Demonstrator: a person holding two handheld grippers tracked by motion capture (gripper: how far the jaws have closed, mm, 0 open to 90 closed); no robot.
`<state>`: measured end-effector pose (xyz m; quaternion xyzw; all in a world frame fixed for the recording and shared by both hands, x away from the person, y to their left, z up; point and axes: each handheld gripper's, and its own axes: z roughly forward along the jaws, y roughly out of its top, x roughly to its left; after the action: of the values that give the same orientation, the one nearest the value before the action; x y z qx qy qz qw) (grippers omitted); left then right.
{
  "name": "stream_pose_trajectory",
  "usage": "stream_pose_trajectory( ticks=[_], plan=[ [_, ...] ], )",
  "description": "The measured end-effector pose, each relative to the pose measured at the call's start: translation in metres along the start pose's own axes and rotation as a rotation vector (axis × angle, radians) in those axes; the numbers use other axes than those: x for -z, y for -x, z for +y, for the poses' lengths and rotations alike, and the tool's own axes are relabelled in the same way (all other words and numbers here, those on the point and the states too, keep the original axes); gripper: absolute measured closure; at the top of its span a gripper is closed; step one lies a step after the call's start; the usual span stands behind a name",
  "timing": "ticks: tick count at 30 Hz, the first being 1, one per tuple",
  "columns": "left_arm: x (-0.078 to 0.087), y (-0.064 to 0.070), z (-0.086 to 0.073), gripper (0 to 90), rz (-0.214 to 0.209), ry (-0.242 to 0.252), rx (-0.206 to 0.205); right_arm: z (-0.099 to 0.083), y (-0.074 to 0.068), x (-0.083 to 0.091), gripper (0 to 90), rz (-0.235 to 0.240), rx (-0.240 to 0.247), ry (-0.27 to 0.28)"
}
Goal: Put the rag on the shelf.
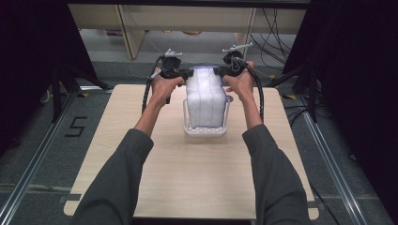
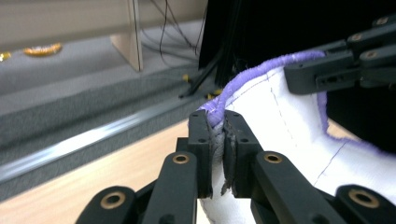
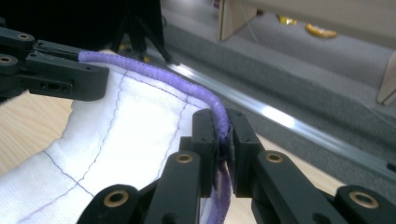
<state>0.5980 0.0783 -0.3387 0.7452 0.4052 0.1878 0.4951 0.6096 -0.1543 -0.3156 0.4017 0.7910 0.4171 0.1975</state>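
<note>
White quilted cloth [image 1: 205, 101] with purple stitched edging, held up by its top edge over a clear plastic basket [image 1: 206, 130] at worktop centre, slightly toward 12 o'clock. Lower part of cloth hangs down into the basket; top edge is raised and stretched between the two tools.

Left tool [image 1: 184, 73] at 9 o'clock of the cloth's top edge, jaws closed down on the purple hem corner; in the left gripper view [image 2: 218, 126] the hem sits pinched between the two black jaws, almost no gap. Right tool [image 1: 224, 71] at 3 o'clock of the top edge, same story: right gripper view [image 3: 219, 128] shows jaws clamped on the purple piping, cloth running away toward the other tool.

Key relation: cloth's top hem runs 9-to-3 o'clock between the tools, each tool at one end, both equally near. Cloth body hangs below the tools, long axis vertical, basket directly under it. Judgement: either lifting the cloth out of the basket or lowering it in; cannot tell which from this. Either way both hands need to travel level, or the hem will skew and drag the basket wall.

Wooden worktop [image 1: 187, 178] otherwise bare. Grey floor and shelving legs [image 1: 133, 33] toward 12 o'clock.
</note>
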Motion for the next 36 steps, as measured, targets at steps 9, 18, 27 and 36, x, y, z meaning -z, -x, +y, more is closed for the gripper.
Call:
stream_pose_trajectory(
  ticks=[9, 18, 27, 36],
  plan=[
    [-0.007, -0.004, -0.020, 79.5, -0.025, -0.067, 0.023, -0.010, 0.001, -0.012, 81.9, -0.014, 0.007, -0.090],
    [-0.003, -0.016, -0.027, 56.3, 0.011, -0.126, 0.084, -0.011, 0.007, -0.005, 71.4, -0.034, -0.045, -0.076],
    [0.015, -0.027, -0.032, 51.6, 0.033, -0.124, 0.108, -0.016, 0.022, 0.022, 67.4, -0.055, -0.069, -0.073],
    [0.034, -0.030, -0.039, 41.1, 0.010, -0.122, 0.136, -0.031, 0.031, 0.047, 63.3, -0.035, -0.091, -0.036]
  ],
)
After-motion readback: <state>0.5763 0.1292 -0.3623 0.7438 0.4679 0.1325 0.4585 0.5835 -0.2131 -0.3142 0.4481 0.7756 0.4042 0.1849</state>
